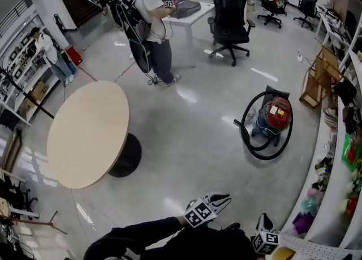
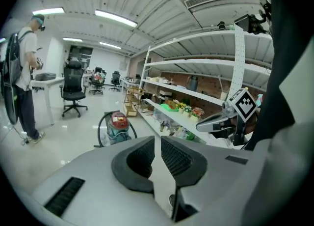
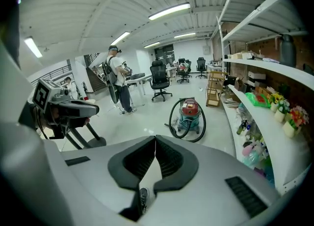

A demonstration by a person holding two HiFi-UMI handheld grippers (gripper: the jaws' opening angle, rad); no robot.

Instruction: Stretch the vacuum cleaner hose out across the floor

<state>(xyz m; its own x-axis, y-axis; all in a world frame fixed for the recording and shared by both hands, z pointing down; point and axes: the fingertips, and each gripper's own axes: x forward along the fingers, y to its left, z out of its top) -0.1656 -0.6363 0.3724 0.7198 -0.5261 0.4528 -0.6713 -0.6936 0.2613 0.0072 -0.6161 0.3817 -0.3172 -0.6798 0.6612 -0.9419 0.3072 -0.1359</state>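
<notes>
The vacuum cleaner [image 1: 276, 114], red on top with a teal body, stands on the grey floor at the right, a few steps ahead of me. Its black hose [image 1: 266, 152] lies coiled in a loop around it. The cleaner also shows in the left gripper view as the vacuum cleaner [image 2: 117, 124] and in the right gripper view as the vacuum cleaner [image 3: 190, 113] with its hose [image 3: 172, 121]. My left gripper [image 1: 224, 199] and right gripper [image 1: 264, 221] are held low in front of me, well short of it. Both are shut and hold nothing: left gripper [image 2: 158, 144], right gripper [image 3: 155, 144].
A round wooden table [image 1: 87, 133] stands to the left. A person with a backpack [image 1: 148, 24] stands at a white desk [image 1: 189, 13] further off, beside a black office chair [image 1: 229, 18]. Stocked shelves [image 1: 339, 157] line the right wall.
</notes>
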